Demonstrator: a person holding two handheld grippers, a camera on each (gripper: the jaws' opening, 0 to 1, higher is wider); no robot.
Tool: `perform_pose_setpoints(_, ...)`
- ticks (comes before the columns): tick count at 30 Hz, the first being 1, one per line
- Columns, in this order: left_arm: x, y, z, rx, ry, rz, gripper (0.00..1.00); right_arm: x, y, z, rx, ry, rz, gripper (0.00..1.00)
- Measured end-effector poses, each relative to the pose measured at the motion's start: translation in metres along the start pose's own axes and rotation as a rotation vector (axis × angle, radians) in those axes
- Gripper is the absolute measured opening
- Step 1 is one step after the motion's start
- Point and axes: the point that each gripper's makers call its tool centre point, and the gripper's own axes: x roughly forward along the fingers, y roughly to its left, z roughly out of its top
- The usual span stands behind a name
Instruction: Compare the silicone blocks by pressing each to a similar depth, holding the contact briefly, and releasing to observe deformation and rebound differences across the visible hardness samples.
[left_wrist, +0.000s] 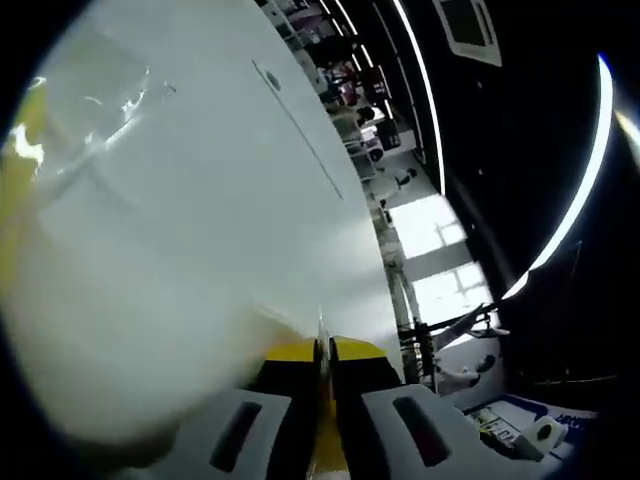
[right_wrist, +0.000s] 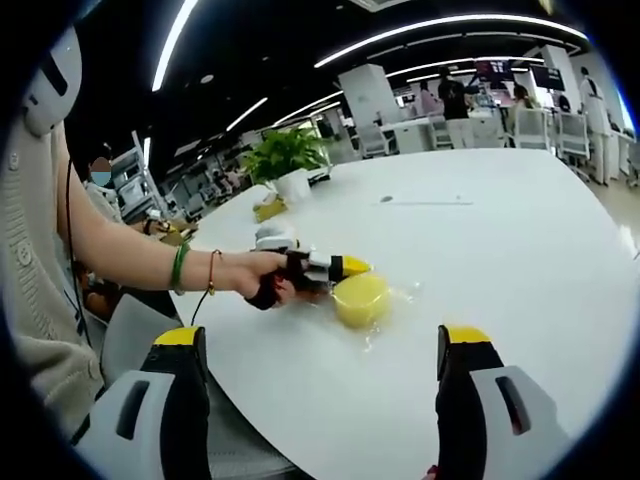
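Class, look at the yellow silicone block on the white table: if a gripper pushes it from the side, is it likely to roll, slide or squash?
The yellow block looks rounded and low, lying flat on the table, so it would probably slide rather than roll. As silicone it will likely squash and rebound. The left gripper beside it has its jaws together, so it would push, not grasp.

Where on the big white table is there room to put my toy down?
Lots of bare table lies to the right of and beyond the yellow silicone block, out to the far edge. It is crowded right at the block, where the left gripper presses against it, and at the far left end by the potted plant.
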Motion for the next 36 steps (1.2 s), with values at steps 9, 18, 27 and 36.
perform_pose_setpoints(9,-0.004,0.001,0.0,-0.093,0.0,0.037,0.0,0.0,0.001,0.002,-0.002,-0.004,-0.001,0.89)
perform_pose_setpoints(18,-0.02,-0.018,0.013,0.179,-0.031,0.056,0.0,0.001,0.006,0.004,-0.01,-0.007,0.003,0.89)
perform_pose_setpoints(27,-0.041,-0.038,0.012,0.489,0.014,0.083,0.0,0.003,0.02,0.008,-0.039,-0.014,0.025,0.89)
perform_pose_setpoints(36,-0.061,-0.063,0.006,0.677,0.048,0.055,0.0,-0.003,0.028,0.015,-0.08,-0.041,0.019,0.89)
